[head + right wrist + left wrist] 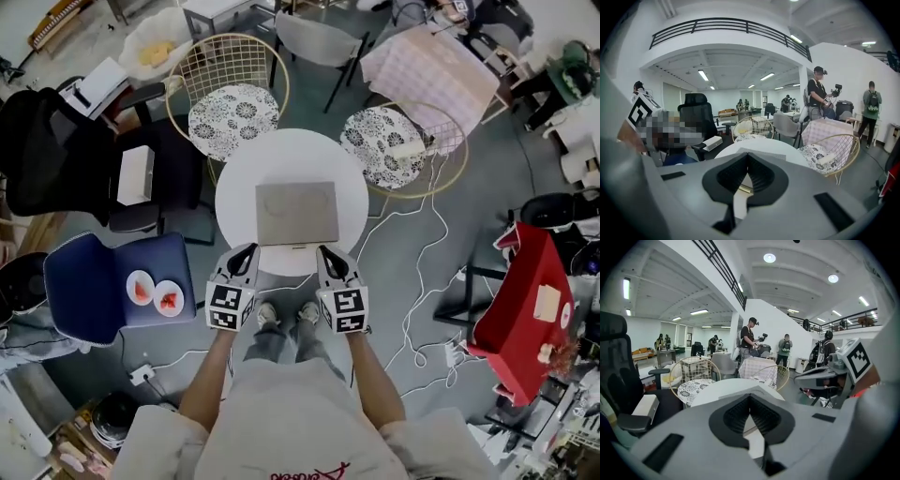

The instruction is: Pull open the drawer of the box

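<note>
The right gripper has its jaws closed together, with nothing between them. Just beyond the tips is a grey box on a round white table. A wire chair stands to the right.

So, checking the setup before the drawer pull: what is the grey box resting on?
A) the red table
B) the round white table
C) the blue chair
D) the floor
B: in the head view the box lies flat on the round white table, whose white top shows on every side of it.
</note>
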Motion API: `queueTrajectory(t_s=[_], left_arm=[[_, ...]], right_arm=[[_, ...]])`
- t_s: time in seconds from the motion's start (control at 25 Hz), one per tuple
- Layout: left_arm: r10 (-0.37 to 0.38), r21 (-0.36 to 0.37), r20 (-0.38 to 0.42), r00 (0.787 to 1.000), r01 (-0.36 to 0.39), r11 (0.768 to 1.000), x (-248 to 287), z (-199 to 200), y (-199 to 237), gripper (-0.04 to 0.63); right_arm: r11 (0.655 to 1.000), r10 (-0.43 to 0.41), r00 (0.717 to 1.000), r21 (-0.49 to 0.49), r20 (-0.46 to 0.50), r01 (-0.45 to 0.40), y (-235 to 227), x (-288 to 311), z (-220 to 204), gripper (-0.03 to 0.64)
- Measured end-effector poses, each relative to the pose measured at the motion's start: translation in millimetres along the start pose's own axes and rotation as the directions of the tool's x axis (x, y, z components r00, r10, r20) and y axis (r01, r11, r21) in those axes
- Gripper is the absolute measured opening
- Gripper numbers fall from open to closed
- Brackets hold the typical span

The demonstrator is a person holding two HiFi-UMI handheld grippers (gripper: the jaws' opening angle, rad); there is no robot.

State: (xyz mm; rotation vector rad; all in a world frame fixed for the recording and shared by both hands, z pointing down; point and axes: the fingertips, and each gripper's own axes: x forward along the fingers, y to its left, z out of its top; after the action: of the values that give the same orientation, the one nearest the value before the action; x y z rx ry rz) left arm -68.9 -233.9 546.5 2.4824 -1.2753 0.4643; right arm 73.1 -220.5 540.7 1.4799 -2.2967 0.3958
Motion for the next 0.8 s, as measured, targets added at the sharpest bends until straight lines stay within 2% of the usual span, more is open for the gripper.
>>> queueTrajectory(t_s=[0.32, 0.8], left_arm=[[0.017, -0.050, -0.045, 0.999, -0.019, 0.999, 4, -48, -2, 0.012], [0.008, -0.073, -0.094, 0.996, -0.015, 0.997, 5, -101, -20, 0.012]], right_arm=[[0.999, 0.025, 0.997, 0.047, -0.069, -0.022, 12, 1, -55, 0.015], [0.997, 0.055, 0.990, 0.066, -0.133, -0.047, 31, -5, -113, 0.015]])
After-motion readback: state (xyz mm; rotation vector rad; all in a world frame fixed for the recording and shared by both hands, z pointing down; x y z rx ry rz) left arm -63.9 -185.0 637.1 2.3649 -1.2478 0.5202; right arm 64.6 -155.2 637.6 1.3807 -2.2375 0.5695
